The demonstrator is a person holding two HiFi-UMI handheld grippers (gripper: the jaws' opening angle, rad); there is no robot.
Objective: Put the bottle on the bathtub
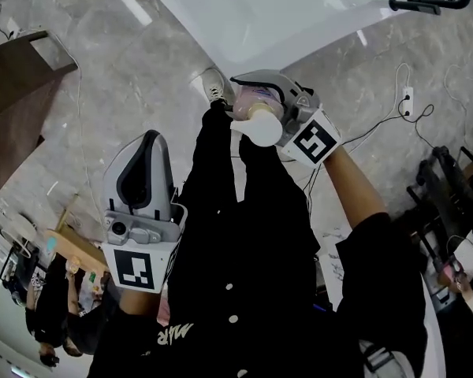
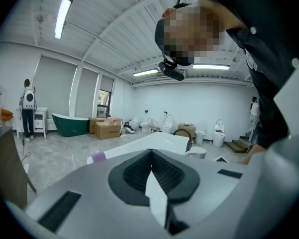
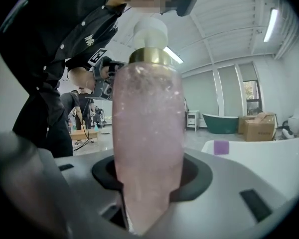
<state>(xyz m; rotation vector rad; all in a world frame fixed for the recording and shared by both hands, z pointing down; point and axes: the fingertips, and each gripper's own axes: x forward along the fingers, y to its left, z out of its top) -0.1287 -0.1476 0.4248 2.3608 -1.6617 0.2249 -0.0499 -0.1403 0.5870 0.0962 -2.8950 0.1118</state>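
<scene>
Right gripper view: my right hand-held gripper (image 3: 148,195) clamps the pink bottle (image 3: 147,108); I should hold it upright and set it gently on the bathtub (image 3: 261,158) rim.

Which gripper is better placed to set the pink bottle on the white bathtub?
Right. The right gripper holds the translucent pink white-capped bottle near the white bathtub; the left gripper is shut and empty.

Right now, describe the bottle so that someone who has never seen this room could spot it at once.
Find the big white bathtub at the top of the head view. Just below its rim in that view, the right gripper is shut on the bottle. It is the only clear pink thing here, with a gold collar and a white cap.
</scene>
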